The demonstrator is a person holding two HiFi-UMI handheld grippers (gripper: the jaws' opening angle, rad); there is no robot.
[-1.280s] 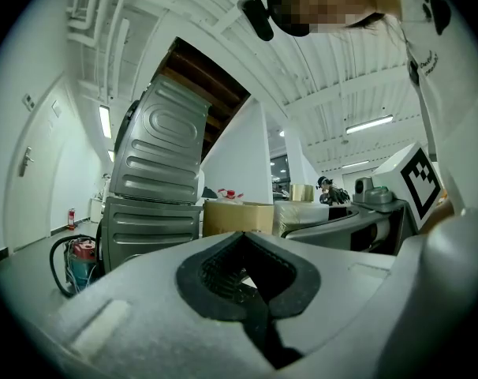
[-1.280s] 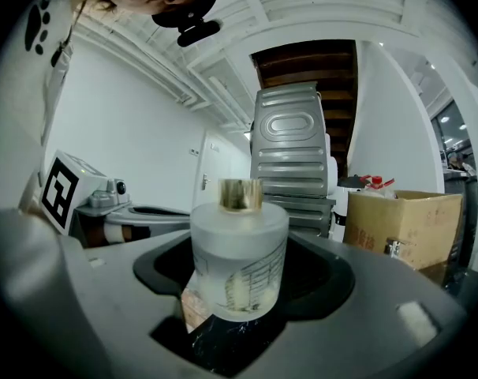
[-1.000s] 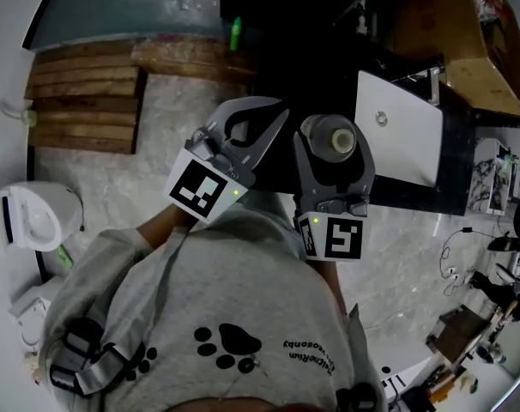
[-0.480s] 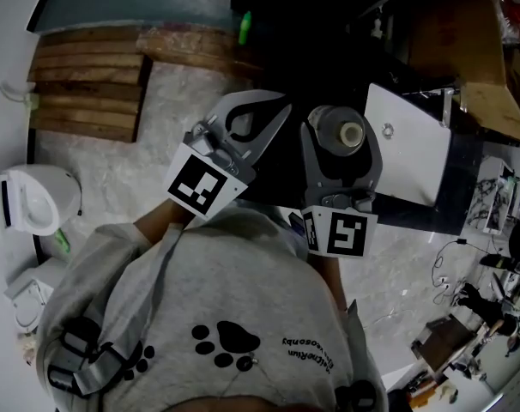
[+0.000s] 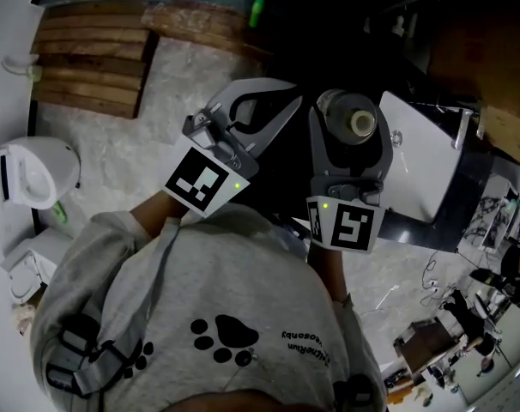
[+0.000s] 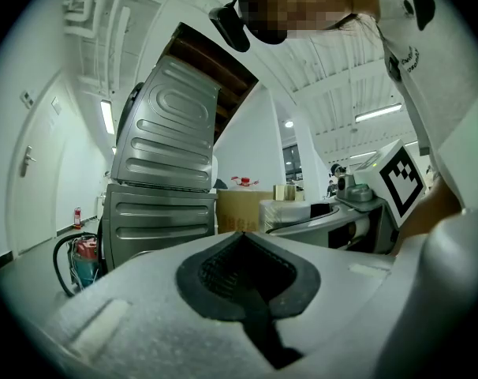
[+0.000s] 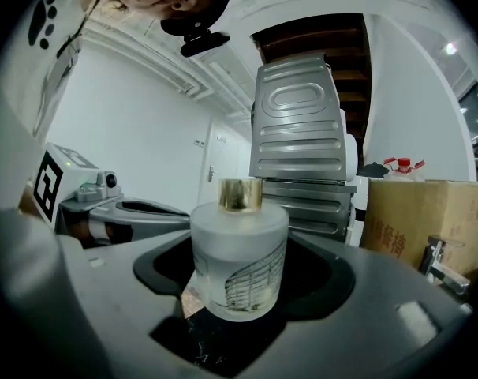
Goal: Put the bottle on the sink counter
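A frosted glass bottle (image 7: 239,259) with a gold cap stands upright between the jaws of my right gripper (image 7: 239,294), which is shut on its body. From the head view I look down on the bottle's cap (image 5: 360,124); the right gripper (image 5: 350,114) holds it over the dark counter (image 5: 466,197), just left of the white sink basin (image 5: 423,174). My left gripper (image 5: 287,103) hovers beside it to the left with its jaws together and nothing between them. In the left gripper view the left gripper (image 6: 243,239) shows only its meeting dark pads (image 6: 223,271).
A faucet (image 5: 466,127) rises at the basin's far side. Wooden slats (image 5: 88,54) lie on the marble floor, and a toilet (image 5: 28,174) stands at the left. A green bottle (image 5: 257,9) sits at the top. A cardboard box (image 7: 428,219) and stacked grey machines (image 6: 164,164) stand ahead.
Both grippers have drifted a little to the right and up in the head view, keeping their poses. The bottle stays in the right gripper, still next to the basin.
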